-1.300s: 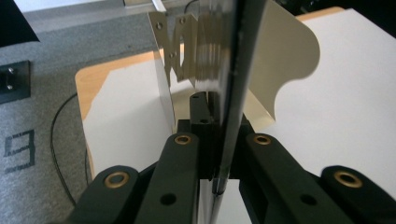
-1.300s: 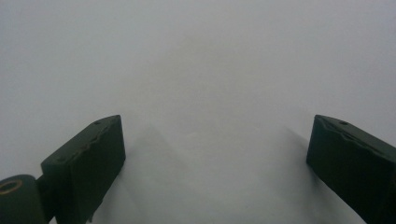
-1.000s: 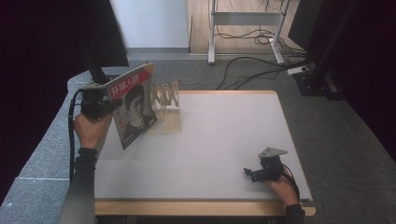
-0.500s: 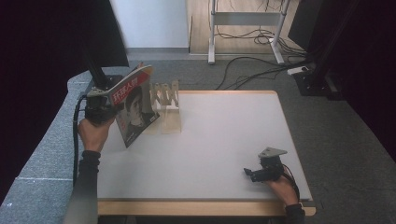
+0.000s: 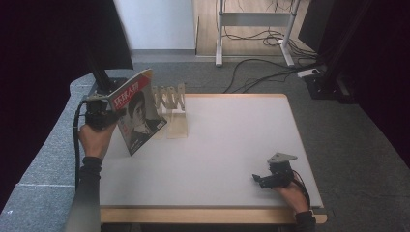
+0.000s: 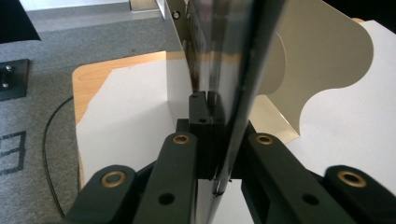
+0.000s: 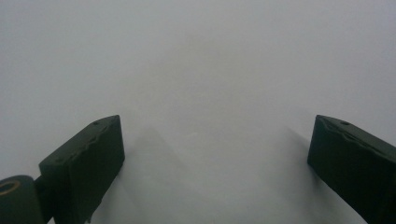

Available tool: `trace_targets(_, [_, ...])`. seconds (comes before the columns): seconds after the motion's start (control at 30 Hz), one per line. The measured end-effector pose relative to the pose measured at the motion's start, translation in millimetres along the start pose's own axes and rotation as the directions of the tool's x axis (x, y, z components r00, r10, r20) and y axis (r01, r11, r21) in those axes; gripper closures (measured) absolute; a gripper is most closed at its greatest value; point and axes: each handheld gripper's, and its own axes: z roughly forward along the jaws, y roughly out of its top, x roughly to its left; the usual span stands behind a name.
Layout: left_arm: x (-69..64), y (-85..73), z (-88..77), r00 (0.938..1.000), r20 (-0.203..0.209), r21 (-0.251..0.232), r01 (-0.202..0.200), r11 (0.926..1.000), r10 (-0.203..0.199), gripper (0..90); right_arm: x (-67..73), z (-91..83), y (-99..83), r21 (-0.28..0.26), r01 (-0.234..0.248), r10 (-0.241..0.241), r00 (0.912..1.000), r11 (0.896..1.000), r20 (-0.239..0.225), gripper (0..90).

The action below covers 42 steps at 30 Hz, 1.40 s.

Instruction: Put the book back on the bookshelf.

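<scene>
Magazine (image 5: 140,113): thin, floppy, glossy; rack (image 5: 174,104) at its 3 o'clock.
Left gripper (image 6: 217,140): clamped on magazine's edge.
Right gripper (image 7: 215,154): jaws apart, nothing between them.
Hold: near spine, judged stiffest.

Left claw (image 5: 104,115) grips a magazine (image 5: 138,110) upright, tilted, beside the rack (image 5: 173,104) — right claw (image 5: 271,178) rests on the worktop (image 5: 232,140), well apart.

My magazine (image 5: 139,116) showed white characters, 环球人物, on a red band across its cover's top.
</scene>
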Motion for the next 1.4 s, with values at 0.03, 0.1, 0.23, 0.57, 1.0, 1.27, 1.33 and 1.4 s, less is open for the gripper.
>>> trace_targets(0.03, [0.2, -0.5, -0.4, 1.0000, 0.000, -0.011, 0.005, 0.9999, -0.005, 86.4, 0.0, 0.0, 0.0, 0.000, 0.000, 0.000, 1.0000, 1.000, 0.000, 3.0])
trace_targets(0.1, [0.3, -1.4, -0.8, 1.0000, -0.002, -0.036, 0.009, 0.9993, -0.009, 86.9, 0.0, 0.0, 0.0, 0.000, 0.001, -0.001, 1.0000, 1.000, 0.000, 3.0])
trace_targets(0.23, [-1.2, -1.2, -0.8, 0.9997, -0.015, -0.080, 0.020, 0.9966, -0.021, 87.3, -0.1, 0.0, 0.0, 0.000, 0.000, 0.000, 1.0000, 1.000, 0.000, 3.0])
trace_targets(0.57, [-1.5, -5.0, 4.5, 0.9997, -0.012, -0.148, 0.020, 0.9888, -0.022, 86.9, -0.1, 0.0, 0.0, 0.000, 0.000, 0.000, 1.0000, 1.000, -0.002, 3.0])
trace_targets(1.0, [-2.6, -9.9, 8.1, 0.9991, 0.016, -0.039, -0.037, 0.9985, 0.038, 57.9, 0.0, 0.0, 0.0, 0.001, 0.001, -0.001, 1.0000, 1.000, -0.002, 2.9])
trace_targets(1.27, [-6.3, -13.2, 2.5, 0.9988, 0.017, -0.034, -0.046, 0.9984, 0.046, 24.6, -0.2, 0.0, 0.3, 0.001, 0.005, -0.005, 1.0000, 1.000, 0.001, 2.9])
trace_targets(1.33, [-6.5, -15.4, -0.8, 0.9987, 0.033, -0.039, -0.038, 0.9985, 0.040, 18.1, -0.3, 0.1, 0.4, 0.001, 0.005, -0.005, 1.0000, 1.000, 0.000, 2.9])
trace_targets(1.4, [-7.3, -18.1, -4.2, 0.9988, 0.037, -0.040, -0.031, 0.9987, 0.032, 13.3, -0.3, 0.1, 0.5, 0.002, 0.006, -0.006, 1.0000, 1.000, 0.000, 2.9])
